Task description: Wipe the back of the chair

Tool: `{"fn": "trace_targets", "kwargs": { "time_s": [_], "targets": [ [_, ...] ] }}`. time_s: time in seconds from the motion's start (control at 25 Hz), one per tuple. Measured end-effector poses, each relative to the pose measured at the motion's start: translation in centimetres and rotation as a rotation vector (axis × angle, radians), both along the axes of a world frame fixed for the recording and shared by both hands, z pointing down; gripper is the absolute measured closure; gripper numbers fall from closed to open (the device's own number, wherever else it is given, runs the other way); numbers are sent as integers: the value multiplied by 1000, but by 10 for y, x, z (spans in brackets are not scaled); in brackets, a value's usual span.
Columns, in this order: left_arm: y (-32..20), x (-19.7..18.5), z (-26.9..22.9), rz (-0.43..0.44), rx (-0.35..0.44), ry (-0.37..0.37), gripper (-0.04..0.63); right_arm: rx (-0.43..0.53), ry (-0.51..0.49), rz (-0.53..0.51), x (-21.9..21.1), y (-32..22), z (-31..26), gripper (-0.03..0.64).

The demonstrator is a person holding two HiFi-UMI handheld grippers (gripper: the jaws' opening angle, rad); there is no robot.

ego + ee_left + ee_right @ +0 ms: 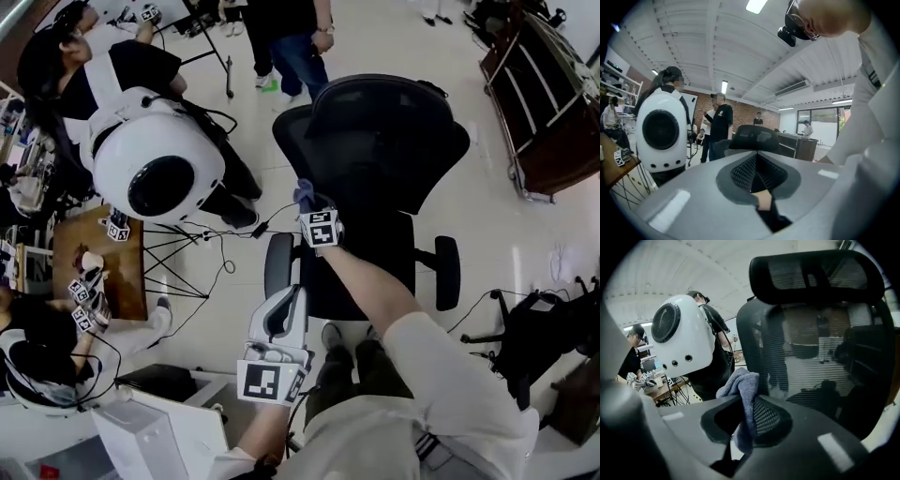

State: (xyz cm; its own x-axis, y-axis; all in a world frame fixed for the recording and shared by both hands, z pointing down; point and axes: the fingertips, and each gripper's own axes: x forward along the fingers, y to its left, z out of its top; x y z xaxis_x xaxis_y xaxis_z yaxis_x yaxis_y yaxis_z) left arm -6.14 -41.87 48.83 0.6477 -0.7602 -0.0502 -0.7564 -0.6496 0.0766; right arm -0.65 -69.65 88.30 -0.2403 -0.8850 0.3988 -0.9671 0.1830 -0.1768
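Chair back (815, 357), cloth (742, 387) clamped in right gripper (743, 426)

- The right gripper (747, 417) has its jaws closed on a blue-grey cloth (740, 383), which bunches up above them.
- A black mesh chair back (811, 357) with a headrest (815, 275) fills the right side.
- The cloth sits at the back's left edge; whether they touch cannot be told.
- At left, a person (716, 341) wears a white rounded backpack (679, 336).
- A worktop (658, 391) lies far left.
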Motion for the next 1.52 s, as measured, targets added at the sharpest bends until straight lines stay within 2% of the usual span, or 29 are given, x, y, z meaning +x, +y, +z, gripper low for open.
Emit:
{"fn": "trace_targets", "kwargs": {
  "time_s": [0.16,0.28,0.44,0.68,0.76,0.84,0.96,1.0,1.12,1.2,1.28,1.4,1.52],
  "targets": [
    [-9,-29,13,-71,-26,-15,529,-40,22,20,5,-29,19,572],
    [-18,-44,18,-84,-43,-9,529,-67,46,71,37,-30,24,573],
    [-22,-23,18,9,-57,41,529,-89,87,222,133,-1,27,573],
    [7,39,15,179,-53,80,529,-143,131,468,325,91,43,572],
    [17,65,13,236,-37,82,529,-132,132,502,361,107,42,572],
    [21,87,19,265,-35,62,529,-104,100,500,370,106,40,572],
    [19,103,26,254,-53,30,529,-36,-12,457,337,101,30,572],
    [19,101,25,237,-55,29,529,-12,-32,396,305,101,27,572],
    [14,83,11,193,-32,57,529,10,0,138,170,94,27,572],
    [6,67,4,166,-16,67,529,0,-13,55,95,72,50,572],
    [-9,45,7,116,-18,58,529,-43,-15,2,38,45,75,572],
    [-41,11,23,31,-43,42,529,-90,13,-58,-9,-14,97,572],
    [-51,-18,58,-51,-104,8,529,-122,30,-64,-16,-44,118,572]
  ]
}}
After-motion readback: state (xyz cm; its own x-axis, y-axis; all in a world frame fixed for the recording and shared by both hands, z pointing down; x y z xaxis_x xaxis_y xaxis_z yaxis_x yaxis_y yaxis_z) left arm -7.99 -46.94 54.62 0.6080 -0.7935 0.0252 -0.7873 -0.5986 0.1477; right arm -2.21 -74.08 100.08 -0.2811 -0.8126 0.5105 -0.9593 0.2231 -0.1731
